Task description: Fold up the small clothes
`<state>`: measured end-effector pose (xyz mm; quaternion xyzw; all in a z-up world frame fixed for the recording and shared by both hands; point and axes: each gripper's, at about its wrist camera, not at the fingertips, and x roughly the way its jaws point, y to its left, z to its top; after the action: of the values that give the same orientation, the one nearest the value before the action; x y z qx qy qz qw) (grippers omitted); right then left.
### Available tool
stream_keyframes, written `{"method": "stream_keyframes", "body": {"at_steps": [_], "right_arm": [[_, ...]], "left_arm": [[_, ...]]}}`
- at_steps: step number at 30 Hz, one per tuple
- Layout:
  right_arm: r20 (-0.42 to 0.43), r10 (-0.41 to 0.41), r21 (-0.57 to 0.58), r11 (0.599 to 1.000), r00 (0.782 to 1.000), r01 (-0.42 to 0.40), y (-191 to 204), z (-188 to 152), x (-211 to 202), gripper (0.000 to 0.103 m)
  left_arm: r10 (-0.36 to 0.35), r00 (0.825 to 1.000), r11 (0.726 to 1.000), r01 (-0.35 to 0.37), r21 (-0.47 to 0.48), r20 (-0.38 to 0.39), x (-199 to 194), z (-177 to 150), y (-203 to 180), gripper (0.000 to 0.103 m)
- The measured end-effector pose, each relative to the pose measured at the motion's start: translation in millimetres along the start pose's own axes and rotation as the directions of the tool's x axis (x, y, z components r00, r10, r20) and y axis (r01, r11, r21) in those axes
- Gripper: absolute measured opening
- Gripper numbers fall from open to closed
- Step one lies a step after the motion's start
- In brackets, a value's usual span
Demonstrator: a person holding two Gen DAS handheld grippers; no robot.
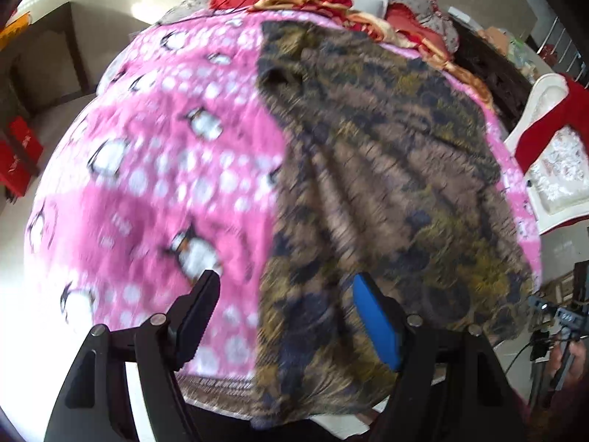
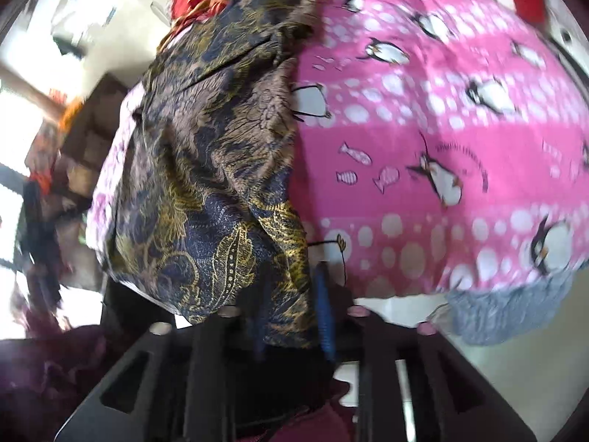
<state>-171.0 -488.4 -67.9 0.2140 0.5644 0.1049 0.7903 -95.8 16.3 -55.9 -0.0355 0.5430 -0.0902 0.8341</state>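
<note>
**Patterned garment mid-fold on the bed**

Left wrist view: left gripper [image 1: 285, 307] hovering with jaws apart, nothing between them, above the near edge of the brown-and-gold patterned garment [image 1: 386, 169], spread on the pink penguin blanket [image 1: 165, 154] covering the bed. Probably just let go.

Right wrist view: right gripper [image 2: 291, 309] clamped on a bunched garment [image 2: 206, 169] corner, lifted, likely to carry the fold across.

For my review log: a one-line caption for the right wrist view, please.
Right tongs pinch the near edge of a dark gold-patterned garment lying on a pink penguin blanket.
</note>
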Motion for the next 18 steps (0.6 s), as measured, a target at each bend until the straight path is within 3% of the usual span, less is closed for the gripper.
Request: {"method": "stream_keyframes", "body": {"at_steps": [8, 18], "right_arm": [[-0.022, -0.008, -0.03, 1.0, 1.0, 0.007, 8.8, -2.4, 10.9, 0.033], [-0.034, -0.005, -0.016, 1.0, 0.999, 0.004, 7.7, 1.9, 12.4, 0.033]], "left_arm": [[0.073, 0.995, 0.997, -0.071, 0.032, -0.073, 15.8, -42.8, 7.8, 0.078], [0.09, 0.993, 0.996, -0.087, 0.034, -0.071, 11.0, -52.7, 5.6, 0.078]]}}
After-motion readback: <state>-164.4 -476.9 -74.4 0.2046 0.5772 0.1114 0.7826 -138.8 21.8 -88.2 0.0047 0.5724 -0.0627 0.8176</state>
